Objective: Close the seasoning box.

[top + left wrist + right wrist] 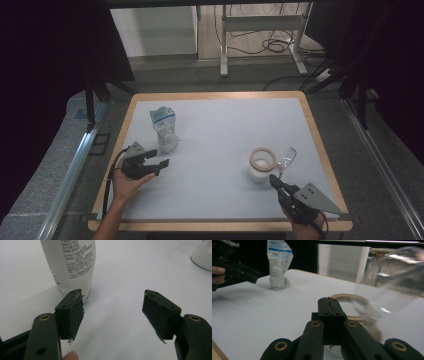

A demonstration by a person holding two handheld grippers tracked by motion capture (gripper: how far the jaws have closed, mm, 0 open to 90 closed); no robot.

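Your left gripper sits at the lower left of the high view, its jaws spread with nothing between them, just below the upright white pouch. Your right gripper at the lower right has its jaws pressed together on nothing, tips just beside the white jar and the clear glass touching it.
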